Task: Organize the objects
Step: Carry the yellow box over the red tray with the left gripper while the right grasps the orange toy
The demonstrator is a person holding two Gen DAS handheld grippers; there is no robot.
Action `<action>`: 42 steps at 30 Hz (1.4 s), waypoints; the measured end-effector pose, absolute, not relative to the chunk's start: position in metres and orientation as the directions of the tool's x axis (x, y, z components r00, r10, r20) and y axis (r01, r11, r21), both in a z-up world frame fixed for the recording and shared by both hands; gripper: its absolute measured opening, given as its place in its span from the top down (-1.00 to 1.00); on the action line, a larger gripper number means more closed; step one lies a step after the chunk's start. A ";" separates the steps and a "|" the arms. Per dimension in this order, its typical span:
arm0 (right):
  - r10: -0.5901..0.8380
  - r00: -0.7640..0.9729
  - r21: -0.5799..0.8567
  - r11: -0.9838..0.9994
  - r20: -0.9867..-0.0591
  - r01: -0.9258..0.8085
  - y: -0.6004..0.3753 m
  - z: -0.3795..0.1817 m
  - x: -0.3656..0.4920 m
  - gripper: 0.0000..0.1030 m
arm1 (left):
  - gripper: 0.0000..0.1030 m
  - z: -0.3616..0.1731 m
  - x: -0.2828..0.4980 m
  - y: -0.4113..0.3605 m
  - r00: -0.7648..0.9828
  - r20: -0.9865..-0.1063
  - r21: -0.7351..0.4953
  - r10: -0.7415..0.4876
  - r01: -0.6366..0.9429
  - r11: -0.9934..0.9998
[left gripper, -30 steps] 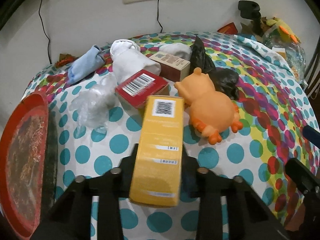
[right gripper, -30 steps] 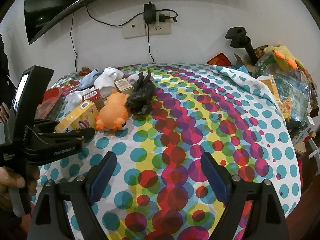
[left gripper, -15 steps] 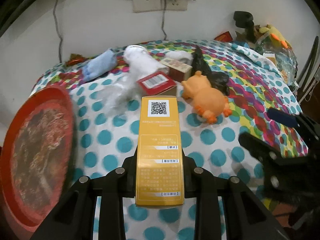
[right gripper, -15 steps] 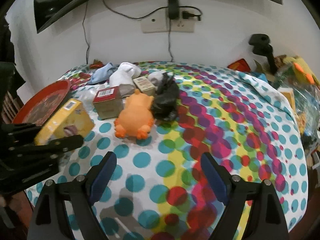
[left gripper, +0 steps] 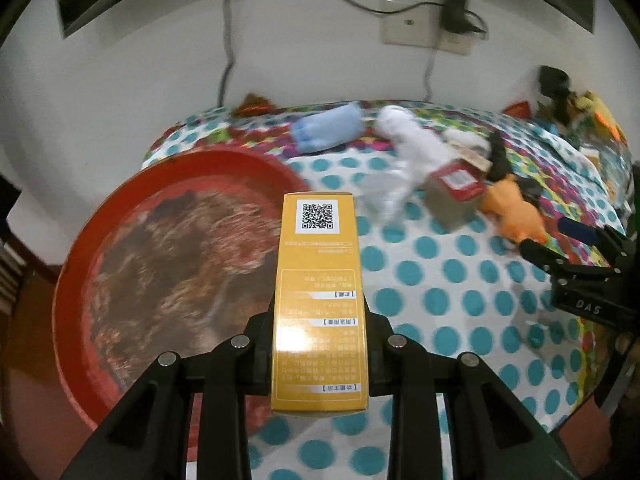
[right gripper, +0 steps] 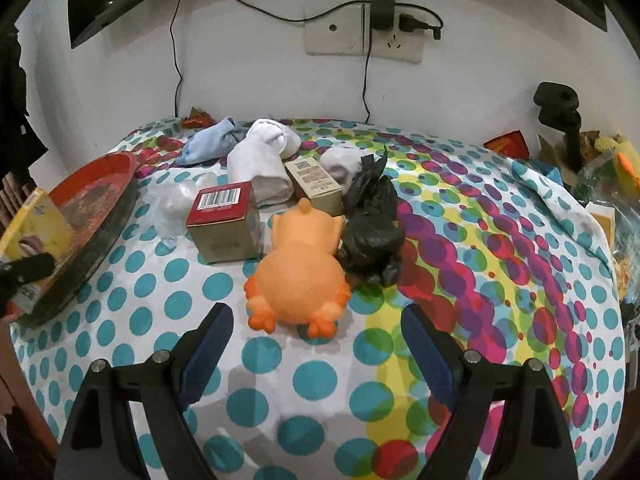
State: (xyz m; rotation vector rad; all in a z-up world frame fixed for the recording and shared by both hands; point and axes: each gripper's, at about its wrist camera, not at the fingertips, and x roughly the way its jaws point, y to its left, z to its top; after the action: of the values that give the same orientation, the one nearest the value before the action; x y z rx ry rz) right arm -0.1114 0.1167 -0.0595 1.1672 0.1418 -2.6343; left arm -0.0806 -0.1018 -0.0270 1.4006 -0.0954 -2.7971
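A tall yellow box (left gripper: pixel 319 304) with a QR code on its far end is pinched between the two fingers of the left gripper (left gripper: pixel 319 354) and is held lengthwise, pointing away from the camera. Just past and to the left of that gripper, a round red tray (left gripper: pixel 132 216) with a brown patterned centre is seen, its near rim at the edge of the polka-dot worktop (left gripper: pixel 440 280); the far end of the box is placed over the tray's right rim. The right gripper (right gripper: pixel 316 344) is held spread wide with nothing between its blue-padded fingers (right gripper: pixel 208 344), low over the worktop. Immediately ahead of it, an orange rubber duck toy (right gripper: pixel 300 276) is lying on the cloth with its feet toward the gripper. Touching the toy's far right side, a crumpled black plastic bag (right gripper: pixel 372 220) is found, and just to the toy's left a red-topped box (right gripper: pixel 224 220) with a barcode label is standing. A clear crumpled plastic piece (right gripper: pixel 172 208) is seen left of that box. Further ahead, a small brown box (right gripper: pixel 314 186) is wedged between the bag and a rolled white sock (right gripper: pixel 264 164). A light blue sock (right gripper: pixel 212 142) is lying beyond, to the left of the white one, near the wall. On the wall, a socket plate (right gripper: pixel 360 36) with plugged-in cables is mounted.
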 end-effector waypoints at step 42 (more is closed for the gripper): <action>-0.273 -0.627 0.073 -0.943 -0.730 0.325 0.129 -0.070 -0.102 -0.16 | 0.43 -0.076 -0.104 -0.279 -0.447 -0.859 0.114 -0.249 0.306 -0.945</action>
State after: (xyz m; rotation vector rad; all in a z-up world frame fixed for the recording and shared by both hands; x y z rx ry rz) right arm -0.1023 0.1288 -0.0698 1.1353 0.0934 -2.5665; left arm -0.1039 -0.2792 -0.0755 1.4253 0.0819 -2.4246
